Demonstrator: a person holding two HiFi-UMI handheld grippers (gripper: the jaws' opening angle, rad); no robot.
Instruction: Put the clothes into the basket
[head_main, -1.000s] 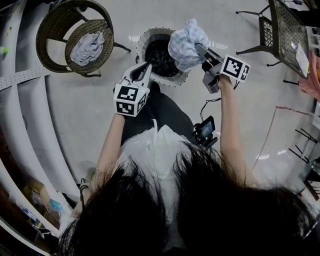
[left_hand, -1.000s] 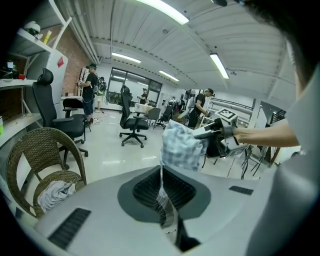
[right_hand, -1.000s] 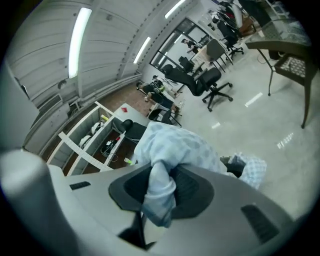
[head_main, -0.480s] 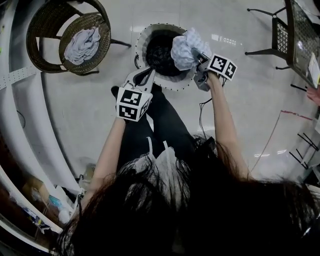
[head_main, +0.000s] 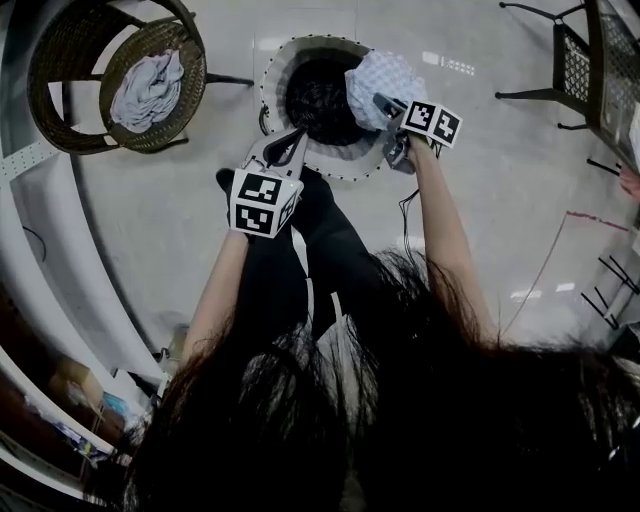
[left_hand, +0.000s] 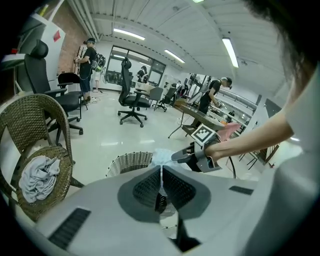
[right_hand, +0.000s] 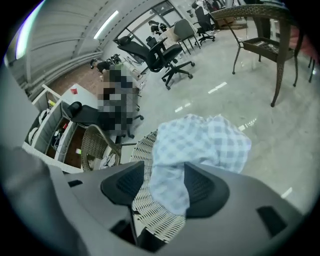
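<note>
Reaching steeply down at upper centre frame, right claw (head_main: 386, 103) has just been spreading; checked cloth (head_main: 378, 72) hangs loose between its pads over basket (head_main: 272, 80). Left claw (head_main: 297, 135) is pressed together near the rim.

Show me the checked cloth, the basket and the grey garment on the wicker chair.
checked cloth (head_main: 380, 75), head view, middle of the bunched fabric.
basket (head_main: 345, 166), head view, near side of its pale rim.
grey garment (head_main: 148, 88), head view, middle of the heap.
</note>
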